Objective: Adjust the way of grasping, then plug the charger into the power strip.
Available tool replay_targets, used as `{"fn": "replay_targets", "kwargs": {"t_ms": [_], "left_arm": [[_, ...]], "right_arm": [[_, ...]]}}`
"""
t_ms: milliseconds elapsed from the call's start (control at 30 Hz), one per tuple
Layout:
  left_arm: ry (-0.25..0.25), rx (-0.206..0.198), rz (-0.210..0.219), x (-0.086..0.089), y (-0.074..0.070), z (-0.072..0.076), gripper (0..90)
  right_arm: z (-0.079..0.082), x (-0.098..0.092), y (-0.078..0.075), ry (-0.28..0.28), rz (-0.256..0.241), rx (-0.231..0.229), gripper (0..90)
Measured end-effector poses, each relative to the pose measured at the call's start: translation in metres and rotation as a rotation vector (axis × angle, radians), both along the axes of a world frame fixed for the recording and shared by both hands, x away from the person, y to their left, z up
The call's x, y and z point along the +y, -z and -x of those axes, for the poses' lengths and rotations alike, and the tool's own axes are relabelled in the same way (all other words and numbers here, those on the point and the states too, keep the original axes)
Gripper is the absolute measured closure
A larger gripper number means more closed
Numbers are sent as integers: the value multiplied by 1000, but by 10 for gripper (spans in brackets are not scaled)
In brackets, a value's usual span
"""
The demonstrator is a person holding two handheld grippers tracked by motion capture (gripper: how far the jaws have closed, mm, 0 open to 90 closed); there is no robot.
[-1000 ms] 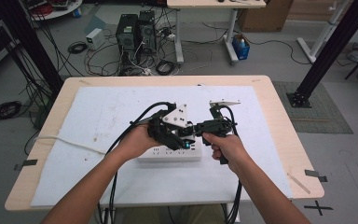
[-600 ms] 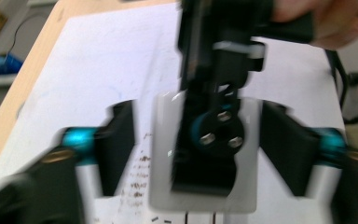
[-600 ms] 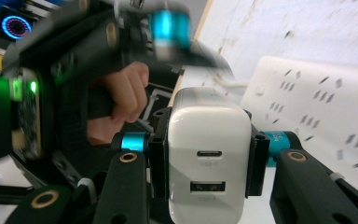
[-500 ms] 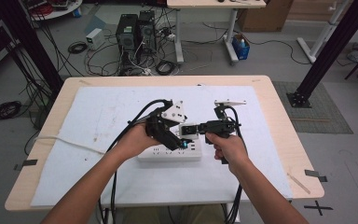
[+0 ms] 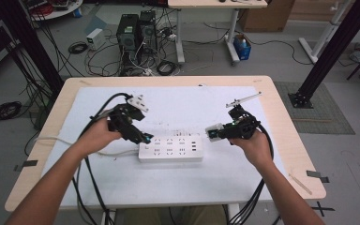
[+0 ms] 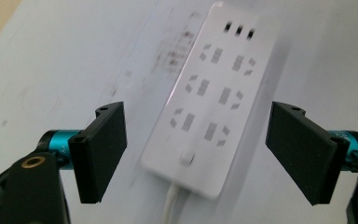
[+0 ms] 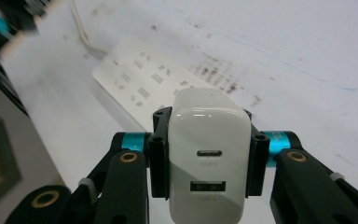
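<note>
- A lab or workshop is showing here: computer towers (image 5: 136,32) are sitting on the floor amid tangled cables (image 5: 77,47).
- Black metal frame posts (image 5: 330,49) are standing around the tabletop (image 5: 272,86).

White rectangular plastic power strip (image 5: 170,149) lies flat mid-table, sockets up, white cord exiting its left end. White blocky USB charger (image 7: 209,156), ports showing, is clamped off the table.

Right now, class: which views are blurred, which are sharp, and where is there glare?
Left gripper view: the power strip is smeared by motion blur, the jaws sharp. Right gripper view: the white charger is crisp with a soft glare along its top; the strip behind is out of focus. High view: evenly lit, slightly soft.
</note>
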State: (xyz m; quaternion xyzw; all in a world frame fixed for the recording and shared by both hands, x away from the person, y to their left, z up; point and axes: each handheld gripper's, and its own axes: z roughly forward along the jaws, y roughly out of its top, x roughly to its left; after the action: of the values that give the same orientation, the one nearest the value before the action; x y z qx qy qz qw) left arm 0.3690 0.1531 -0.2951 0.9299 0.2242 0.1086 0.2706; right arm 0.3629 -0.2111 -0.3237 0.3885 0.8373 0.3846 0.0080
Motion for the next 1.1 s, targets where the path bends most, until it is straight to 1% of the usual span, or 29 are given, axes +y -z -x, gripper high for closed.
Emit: {"fn": "replay_targets", "kwargs": {"t_ms": [33,67,100,133,200,233,267,300,333,367,400,433,467,500,533,567,667,733,767,900,967,1033,1067,1100], "left_arm": [[-45,1,-11,11,-2,-3,206],[-59,4,-19,17,-3,-6,206],[-73,10,-20,25,-4,-7,207],[-76,10,-22,32,-6,-9,206],[-90,16,-15,44,-7,-10,206],[-102,14,-17,49,-8,-11,206],[-121,14,-9,54,-8,-11,206],[-125,26,-2,58,-8,-12,206],[-120,35,-4,62,-7,-12,206],[-130,42,-4,64,-4,-12,206],[-127,48,-12,67,-3,-13,206],[-127,48,-12,67,-3,-13,206],[-132,50,-12,71,1,-13,206],[-135,45,-13,73,2,-14,206],[-144,49,-9,75,2,-14,206],[-139,51,-6,76,3,-14,206],[-133,37,-5,77,2,-13,207],[-139,28,2,77,2,-12,207],[-135,26,-6,77,2,-12,206],[-142,20,-10,76,1,-9,207],[-126,39,-4,76,2,-8,206],[-93,63,-15,76,4,-5,206],[-86,76,-18,76,5,-4,206],[-86,76,-18,76,5,-4,207]], "right_arm": [[0,-1,-3,-5,29,-13,621],[-1,-2,-6,-20,64,-23,621],[-1,-2,-7,-29,83,-27,621],[-2,-2,-9,-45,106,-31,621],[-3,-3,-12,-72,154,-45,621],[-3,-3,-13,-88,168,-52,621],[-4,-4,-14,-95,177,-61,621],[-4,-5,-15,-99,189,-69,621],[-4,-6,-16,-101,201,-73,621],[-5,-7,-18,-107,217,-81,621],[-4,-8,-20,-106,249,-89,621],[-4,-8,-20,-106,249,-89,621],[-4,-8,-21,-110,267,-94,620],[-3,-10,-23,-119,303,-94,620],[-3,-11,-24,-123,312,-84,620],[-2,-13,-25,-122,321,-80,620],[0,-15,-26,-123,314,-77,620],[0,-16,-26,-130,313,-83,620],[0,-16,-26,-129,311,-80,620],[2,-12,-27,-141,314,-87,620],[3,-10,-27,-146,317,-91,620],[3,-8,-27,-160,319,-93,620],[4,-7,-26,-167,323,-99,620],[4,-7,-26,-167,323,-99,620]]}}
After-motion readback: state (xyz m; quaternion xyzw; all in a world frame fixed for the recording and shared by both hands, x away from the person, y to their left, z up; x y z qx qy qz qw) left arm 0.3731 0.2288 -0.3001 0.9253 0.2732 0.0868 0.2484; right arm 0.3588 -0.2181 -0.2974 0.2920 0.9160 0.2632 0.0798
